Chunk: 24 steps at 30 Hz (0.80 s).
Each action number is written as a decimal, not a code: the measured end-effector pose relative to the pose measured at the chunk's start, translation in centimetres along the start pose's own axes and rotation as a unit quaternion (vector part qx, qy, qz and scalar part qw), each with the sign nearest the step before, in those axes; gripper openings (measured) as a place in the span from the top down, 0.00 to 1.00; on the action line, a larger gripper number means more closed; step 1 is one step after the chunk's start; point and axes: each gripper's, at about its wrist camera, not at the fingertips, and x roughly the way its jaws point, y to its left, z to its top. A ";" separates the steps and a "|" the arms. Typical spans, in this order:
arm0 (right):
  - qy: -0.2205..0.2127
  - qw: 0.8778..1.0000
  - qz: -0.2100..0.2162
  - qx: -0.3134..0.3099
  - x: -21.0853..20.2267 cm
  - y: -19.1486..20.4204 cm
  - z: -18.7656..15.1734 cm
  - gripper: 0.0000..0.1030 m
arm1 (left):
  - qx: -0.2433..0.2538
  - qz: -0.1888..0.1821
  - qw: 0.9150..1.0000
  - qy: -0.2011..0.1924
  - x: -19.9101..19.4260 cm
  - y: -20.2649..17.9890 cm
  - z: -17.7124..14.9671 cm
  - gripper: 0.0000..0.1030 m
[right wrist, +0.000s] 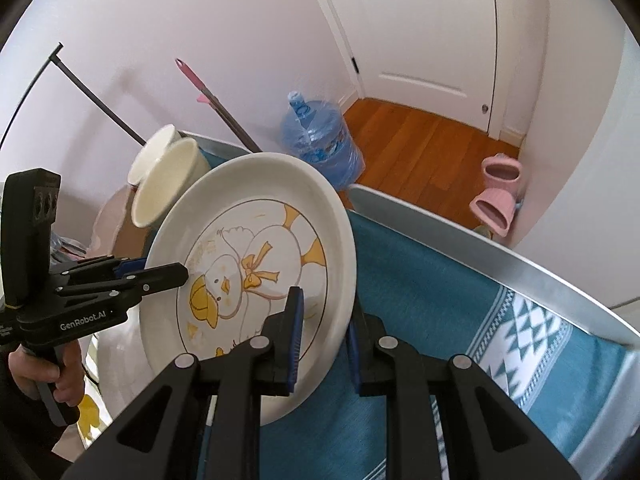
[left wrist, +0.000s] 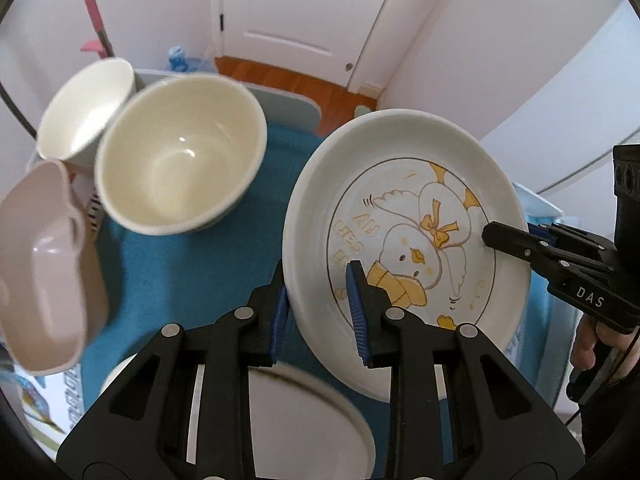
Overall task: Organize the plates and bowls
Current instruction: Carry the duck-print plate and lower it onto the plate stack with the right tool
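Plate (left wrist: 404,236) hangs tilted above the bench (right wrist: 432,292), both hand-held grippers, left (left wrist: 318,312) and right (right wrist: 324,344), clamping its rim (bowls (left wrist: 180,156) at ten o'clock), presumably steadying it for stacking.

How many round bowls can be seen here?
2. A large cream round bowl sits on the teal cloth left of the duck-print plate. A smaller white bowl stands behind it, at its left. Others may be hidden.

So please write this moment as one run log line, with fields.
left gripper: shut on duck plate rim | right gripper: shut on opposite rim | plate: tilted, above blue cloth | bowls: untouched
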 end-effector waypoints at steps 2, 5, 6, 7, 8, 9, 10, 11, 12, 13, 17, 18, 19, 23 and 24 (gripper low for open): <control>-0.014 1.000 -0.006 0.004 -1.7 1.5 -0.2 0.82 | 0.007 -0.007 1.000 -0.006 -1.7 0.5 -0.2 0.76; -0.028 0.999 -0.014 0.016 -3.6 4.1 -0.8 0.82 | 0.022 -0.019 0.999 -0.014 -4.3 1.3 -0.9 0.76; -0.030 0.999 -0.015 0.020 -4.0 4.7 -0.9 0.82 | 0.027 -0.022 0.999 -0.015 -4.9 1.6 -1.1 0.76; -0.030 0.999 -0.016 0.029 -4.3 5.5 -1.2 0.82 | 0.035 -0.023 0.999 -0.016 -5.8 2.2 -1.5 0.76; -0.029 0.999 -0.017 0.041 -4.7 6.6 -1.6 0.82 | 0.039 -0.024 0.999 -0.017 -6.4 2.4 -1.9 0.76; -0.031 0.998 -0.018 0.046 -4.9 7.5 -2.0 0.82 | 0.046 -0.026 0.998 -0.018 -7.1 3.0 -2.4 0.76; -0.033 0.998 -0.021 0.048 -5.0 8.2 -2.3 0.82 | 0.052 -0.027 0.998 -0.018 -7.7 3.6 -2.7 0.76; -0.036 0.998 -0.025 0.050 -5.0 9.2 -2.9 0.82 | 0.057 -0.027 0.998 -0.018 -8.0 3.9 -3.0 0.76; -0.038 0.997 -0.027 0.054 -5.0 10.0 -3.3 0.82 | 0.064 -0.028 0.997 -0.017 -8.5 4.6 -3.5 0.76; -0.040 0.997 -0.029 0.060 -4.9 10.9 -3.9 0.82 | 0.070 -0.029 0.997 -0.015 -9.0 5.6 -3.9 0.76; -0.046 0.994 -0.037 0.093 -4.2 13.9 -6.9 0.82 | 0.088 -0.035 0.995 -0.002 -9.3 7.6 -5.0 0.76; -0.046 0.993 -0.038 0.100 -4.1 14.2 -7.3 0.82 | 0.093 -0.037 0.995 0.004 -9.2 8.2 -5.6 0.76; -0.046 0.992 -0.039 0.115 -3.7 14.9 -8.3 0.82 | 0.096 -0.038 0.995 0.009 -9.0 8.8 -6.1 0.76; -0.035 0.988 -0.046 0.144 -2.6 16.4 -10.9 0.82 | 0.109 -0.039 0.993 0.034 -7.4 10.5 -8.0 0.76; -0.030 0.987 -0.050 0.148 -2.3 16.7 -11.5 0.82 | 0.108 -0.040 0.992 0.042 -6.9 10.9 -8.5 0.76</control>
